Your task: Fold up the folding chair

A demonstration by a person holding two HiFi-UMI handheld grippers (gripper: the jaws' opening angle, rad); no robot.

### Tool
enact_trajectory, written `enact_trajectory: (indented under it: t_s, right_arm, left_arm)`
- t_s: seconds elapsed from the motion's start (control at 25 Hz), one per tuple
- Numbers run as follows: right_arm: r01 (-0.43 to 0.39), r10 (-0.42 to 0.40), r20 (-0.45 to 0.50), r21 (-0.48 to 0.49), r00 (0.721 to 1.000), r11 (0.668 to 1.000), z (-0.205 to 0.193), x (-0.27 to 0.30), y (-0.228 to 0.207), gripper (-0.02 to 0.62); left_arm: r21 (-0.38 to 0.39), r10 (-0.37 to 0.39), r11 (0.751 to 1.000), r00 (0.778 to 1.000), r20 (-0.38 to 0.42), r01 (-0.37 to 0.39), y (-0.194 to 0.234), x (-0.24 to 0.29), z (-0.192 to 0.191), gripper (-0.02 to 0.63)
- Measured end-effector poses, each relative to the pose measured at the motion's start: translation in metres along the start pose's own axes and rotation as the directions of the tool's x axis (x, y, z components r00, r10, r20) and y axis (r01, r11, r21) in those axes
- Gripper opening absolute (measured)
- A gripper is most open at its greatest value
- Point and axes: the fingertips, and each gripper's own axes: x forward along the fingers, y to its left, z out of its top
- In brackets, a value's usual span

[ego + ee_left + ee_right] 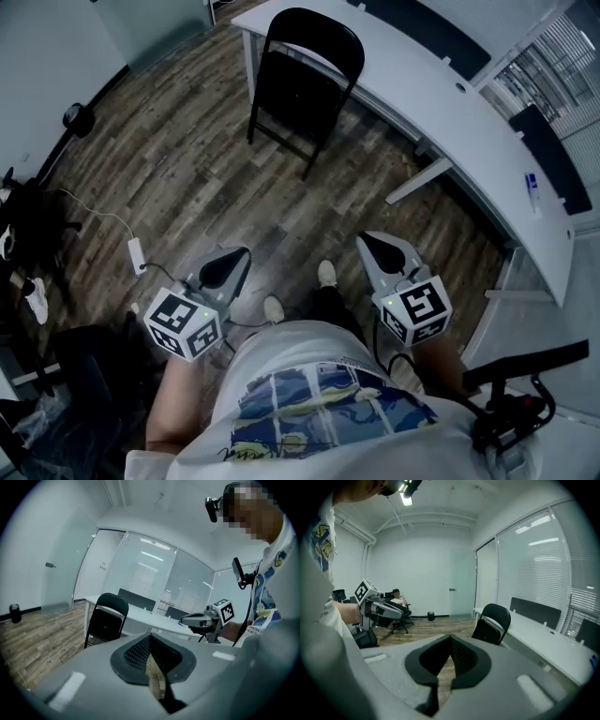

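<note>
A black folding chair (305,80) stands unfolded on the wood floor, tucked against the white desk, well ahead of me. My left gripper (234,258) and right gripper (370,242) are held side by side in front of my body, both pointing toward the chair and far short of it. Both are shut with nothing between the jaws. In the left gripper view the shut left gripper (151,641) faces the chair (107,618), with the right gripper (199,619) to its right. The right gripper view shows the shut right gripper (450,644), the chair (492,623) and the left gripper (382,609).
A long white desk (450,112) curves along the right behind the chair, with glass walls beyond it. A white power strip (137,255) and its cable lie on the floor at left. Dark gear crowds the left edge. A seated person (398,602) is far back.
</note>
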Motion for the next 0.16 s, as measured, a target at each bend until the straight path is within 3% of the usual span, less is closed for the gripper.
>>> enact_trajectory:
  t_s: [0.16]
  right_arm:
    - [0.006, -0.006, 0.011, 0.002, 1.0, 1.0, 0.001, 0.001, 0.02, 0.003]
  left_arm:
    - [0.006, -0.006, 1.0, 1.0, 0.0, 0.006, 0.005, -0.019, -0.002, 0.005]
